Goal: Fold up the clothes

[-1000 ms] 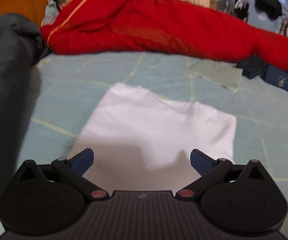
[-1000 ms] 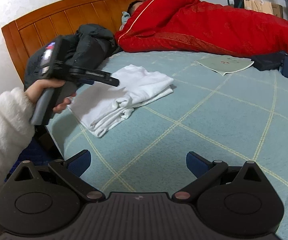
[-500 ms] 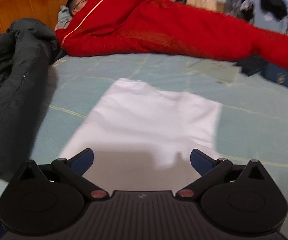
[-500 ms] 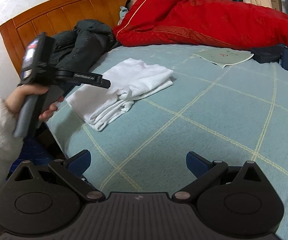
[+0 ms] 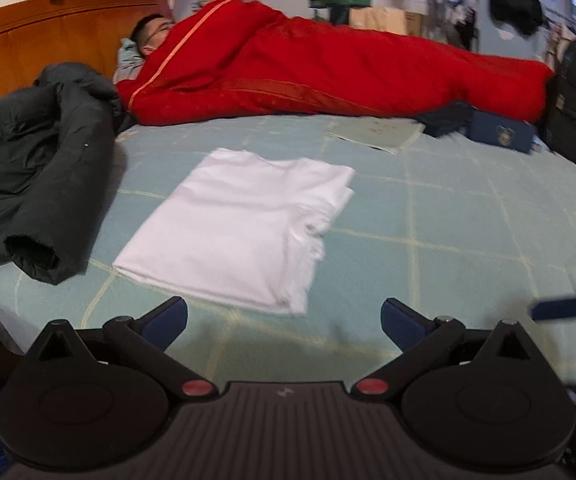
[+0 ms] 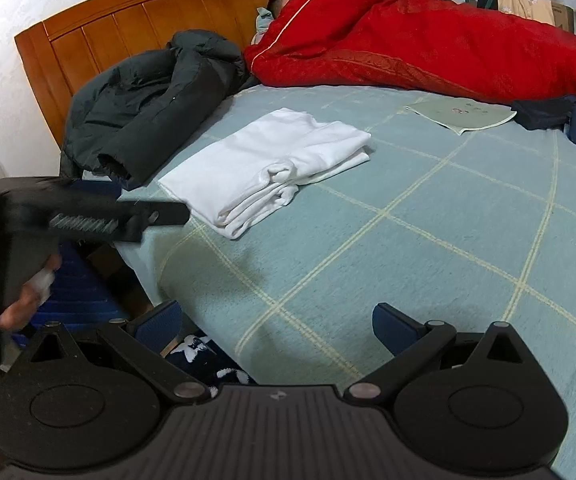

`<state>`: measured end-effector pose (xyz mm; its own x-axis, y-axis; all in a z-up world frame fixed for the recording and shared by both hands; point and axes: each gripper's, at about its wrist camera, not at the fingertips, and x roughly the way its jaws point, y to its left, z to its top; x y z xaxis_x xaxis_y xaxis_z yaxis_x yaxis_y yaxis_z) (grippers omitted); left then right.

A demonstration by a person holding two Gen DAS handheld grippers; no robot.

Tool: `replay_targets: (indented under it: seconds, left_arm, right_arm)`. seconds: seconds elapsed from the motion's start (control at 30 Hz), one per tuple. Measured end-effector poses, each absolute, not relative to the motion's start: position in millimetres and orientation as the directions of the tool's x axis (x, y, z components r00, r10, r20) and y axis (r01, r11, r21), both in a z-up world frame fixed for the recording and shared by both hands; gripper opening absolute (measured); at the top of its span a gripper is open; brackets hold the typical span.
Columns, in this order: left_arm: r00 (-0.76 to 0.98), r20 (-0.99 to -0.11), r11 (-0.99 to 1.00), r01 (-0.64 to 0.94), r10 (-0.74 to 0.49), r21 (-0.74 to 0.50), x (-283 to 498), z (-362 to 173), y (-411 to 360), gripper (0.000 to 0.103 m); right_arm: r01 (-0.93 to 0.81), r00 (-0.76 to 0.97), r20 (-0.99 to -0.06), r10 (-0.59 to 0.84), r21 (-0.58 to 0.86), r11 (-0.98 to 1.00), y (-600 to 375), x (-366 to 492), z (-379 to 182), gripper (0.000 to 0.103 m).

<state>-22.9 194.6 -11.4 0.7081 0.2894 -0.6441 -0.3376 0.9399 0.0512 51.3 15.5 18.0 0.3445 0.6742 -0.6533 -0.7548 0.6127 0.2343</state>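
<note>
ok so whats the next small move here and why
Probably none on the white garment: it already lies folded flat on the bed, and both the left tongs and right tongs are open, empty and clear of it. If more needs folding, I'd reach the left tongs toward the dark jacket heaped beside it.

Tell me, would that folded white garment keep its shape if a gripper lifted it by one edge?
Probably not. The white garment looks soft, with loose stacked layers, so it would likely droop and unfold. It seems light.

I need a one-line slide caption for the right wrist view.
Open right gripper hovers above the pale green bedsheet, facing a folded white garment.
</note>
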Motion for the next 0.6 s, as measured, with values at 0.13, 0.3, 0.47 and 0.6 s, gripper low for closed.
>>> replay_targets:
  seconds: [0.13, 0.3, 0.47, 0.6]
  left_arm:
    - [0.709, -0.629, 0.932, -0.354, 0.319, 0.074, -41.1, -6.4, 178.8, 0.102]
    - [0.713, -0.603, 0.923, -0.368, 0.356, 0.110, -60.5, 0.0, 163.5, 0.102]
    - [0.715, -0.597, 0.915, -0.393, 0.364, 0.088, -74.8, 5.3, 159.7, 0.102]
    - [0.718, -0.589, 0.912, -0.401, 0.370, 0.084, -84.4, 7.9, 156.8, 0.102]
  right_arm:
    - [-0.741, 0.371, -0.654, 0.659, 0.220, 0.635, 17.7, 46.0, 21.1, 0.103]
    - [-0.716, 0.407, -0.653, 0.639, 0.206, 0.667, 13.7, 37.7, 25.7, 0.103]
    - [-0.715, 0.423, -0.636, 0.645, 0.204, 0.669, 9.2, 25.7, 32.2, 0.103]
    - [-0.721, 0.435, -0.624, 0.649, 0.189, 0.666, 8.4, 15.0, 38.4, 0.103]
